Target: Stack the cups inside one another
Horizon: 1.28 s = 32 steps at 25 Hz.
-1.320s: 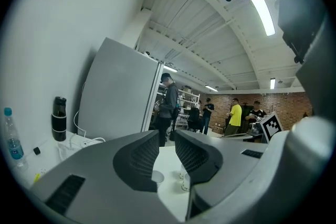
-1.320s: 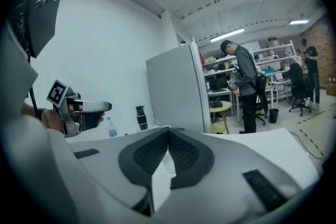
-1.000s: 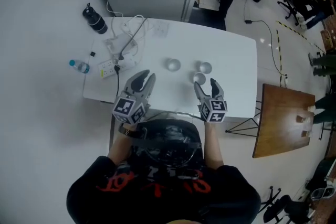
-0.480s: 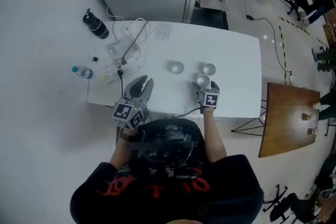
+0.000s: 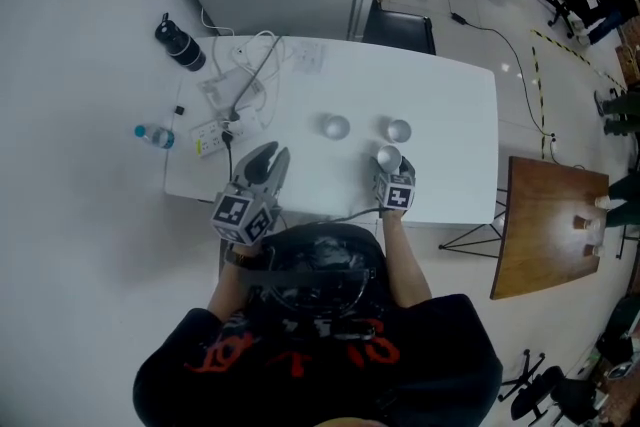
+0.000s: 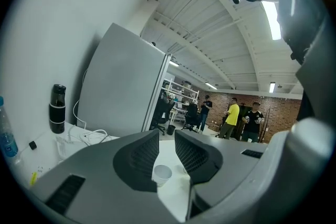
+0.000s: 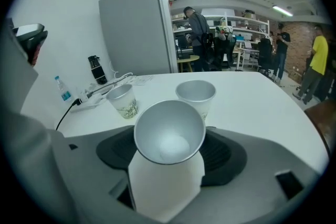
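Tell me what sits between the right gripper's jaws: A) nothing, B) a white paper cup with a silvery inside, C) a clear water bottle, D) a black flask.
B: the right gripper view shows the white paper cup with a silvery inside between the closing jaws of the right gripper.

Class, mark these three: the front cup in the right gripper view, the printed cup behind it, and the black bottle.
front cup [image 7: 169, 134]: right gripper view, inside wall
printed cup [image 7: 124, 102]: right gripper view, outer side
black bottle [image 5: 181, 40]: head view, mid-body
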Available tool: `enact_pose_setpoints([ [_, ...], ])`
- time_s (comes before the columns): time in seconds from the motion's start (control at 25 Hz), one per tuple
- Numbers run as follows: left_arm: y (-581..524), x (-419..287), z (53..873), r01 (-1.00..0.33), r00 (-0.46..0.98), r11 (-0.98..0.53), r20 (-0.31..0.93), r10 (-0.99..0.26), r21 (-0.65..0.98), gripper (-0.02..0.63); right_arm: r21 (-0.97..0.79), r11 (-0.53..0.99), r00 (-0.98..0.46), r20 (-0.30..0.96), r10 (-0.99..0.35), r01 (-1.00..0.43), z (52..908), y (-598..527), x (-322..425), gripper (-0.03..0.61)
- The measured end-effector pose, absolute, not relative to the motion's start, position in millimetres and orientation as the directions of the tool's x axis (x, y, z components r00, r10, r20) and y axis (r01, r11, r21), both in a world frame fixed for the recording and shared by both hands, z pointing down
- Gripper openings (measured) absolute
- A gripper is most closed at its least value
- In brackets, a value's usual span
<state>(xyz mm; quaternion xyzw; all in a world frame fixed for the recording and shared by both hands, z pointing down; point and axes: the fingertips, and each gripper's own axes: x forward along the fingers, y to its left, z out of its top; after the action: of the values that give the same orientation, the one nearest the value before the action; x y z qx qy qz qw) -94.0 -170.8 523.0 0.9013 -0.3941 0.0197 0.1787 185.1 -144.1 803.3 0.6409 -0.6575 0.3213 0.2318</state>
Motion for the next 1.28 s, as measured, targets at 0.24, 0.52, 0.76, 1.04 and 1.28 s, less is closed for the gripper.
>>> enact_pose_setpoints([
  [0.24,-171,-76,525,-0.691,0.717,-0.652,0.177,-0.674,0.312,0.098,-0.209,-0.127,-0.043,0.656,-0.754,-0.97,779,-109,216,0.368],
  [0.52,-172,-61,524,-0.658,0.746,-0.68,0.158,-0.647,0.324,0.098,-0.24,-0.007,-0.089,0.389,-0.917,-0.971,648,-126,250,0.368],
  [0.76,-169,-53,514,-0.642,0.758,-0.698,0.121,-0.641,0.317,0.098,-0.146,0.087,-0.136,0.37,-0.919,-0.985,607,-172,241,0.37],
  [1.04,-172,-76,513,-0.692,0.706,-0.646,0.115,-0.699,0.322,0.098,-0.113,0.093,-0.137,0.489,-0.862,-0.989,658,-207,241,0.472],
  [1.28,-168,-87,516,-0.718,0.677,-0.617,0.118,-0.727,0.321,0.098,-0.149,0.071,-0.139,0.52,-0.843,-0.986,682,-187,245,0.506],
])
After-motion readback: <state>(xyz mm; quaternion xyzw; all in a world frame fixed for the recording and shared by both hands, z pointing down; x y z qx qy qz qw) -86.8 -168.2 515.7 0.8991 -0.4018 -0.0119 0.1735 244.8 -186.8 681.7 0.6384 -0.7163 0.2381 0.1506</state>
